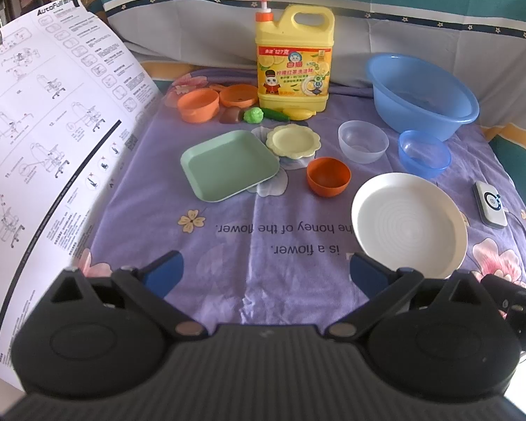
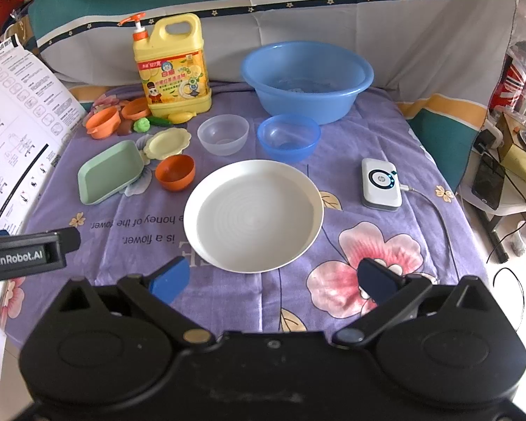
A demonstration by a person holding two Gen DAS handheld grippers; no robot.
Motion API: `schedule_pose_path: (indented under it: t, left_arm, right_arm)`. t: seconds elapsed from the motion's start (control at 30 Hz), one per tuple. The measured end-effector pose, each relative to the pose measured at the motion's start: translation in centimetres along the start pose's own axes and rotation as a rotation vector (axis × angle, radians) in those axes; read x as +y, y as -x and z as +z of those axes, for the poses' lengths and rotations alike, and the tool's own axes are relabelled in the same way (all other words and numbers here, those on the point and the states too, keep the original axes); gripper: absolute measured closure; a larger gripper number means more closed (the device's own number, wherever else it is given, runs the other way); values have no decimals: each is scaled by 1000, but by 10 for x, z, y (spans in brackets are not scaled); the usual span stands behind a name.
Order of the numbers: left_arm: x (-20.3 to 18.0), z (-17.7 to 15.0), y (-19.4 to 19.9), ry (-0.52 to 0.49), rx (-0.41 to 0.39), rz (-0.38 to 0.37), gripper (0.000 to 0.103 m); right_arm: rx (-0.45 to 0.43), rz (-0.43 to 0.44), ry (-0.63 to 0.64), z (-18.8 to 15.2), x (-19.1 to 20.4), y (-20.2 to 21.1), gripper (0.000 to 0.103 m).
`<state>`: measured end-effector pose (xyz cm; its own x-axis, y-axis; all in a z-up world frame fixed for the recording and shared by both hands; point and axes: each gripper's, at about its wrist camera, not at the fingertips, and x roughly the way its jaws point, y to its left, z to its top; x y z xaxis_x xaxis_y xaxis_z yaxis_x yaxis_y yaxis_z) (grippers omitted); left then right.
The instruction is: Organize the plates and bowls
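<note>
Hovering wide open, empty: right gripper (image 2: 273,277) just short of white plate (image 2: 254,215); left gripper (image 1: 266,273) beside it.

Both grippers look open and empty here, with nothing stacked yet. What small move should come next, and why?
Probably ease the right gripper forward to the near rim of the large white round plate. Its open fingers sit just short of that rim, and the plate lies alone on the purple floral cloth. The left gripper, also open, faces bare cloth.
</note>
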<state>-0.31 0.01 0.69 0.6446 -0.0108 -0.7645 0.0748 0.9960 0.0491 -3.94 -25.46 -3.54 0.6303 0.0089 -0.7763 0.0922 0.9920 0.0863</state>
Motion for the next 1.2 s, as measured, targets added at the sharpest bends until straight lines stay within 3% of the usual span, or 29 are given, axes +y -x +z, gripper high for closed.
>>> schedule_pose_path:
  t: [0.77,0.9,1.03,1.2]
  left_arm:
    - [-5,0,-5,-32,-34,-14,0]
    - [-2,0,-7,-4,-61,-53,0]
    - [-5,-1,-19,-20,-11,-92,0]
    - [-16,-2,-40,-44,32,-79,0]
  right_arm:
    - [10,-6,4,0,-2,-6,0]
    - [6,3,-2,0,-8,-11,0]
    - [-33,-24,9,-1,-17,-19,0]
    - [-14,-63,18,6,-34,-42,0]
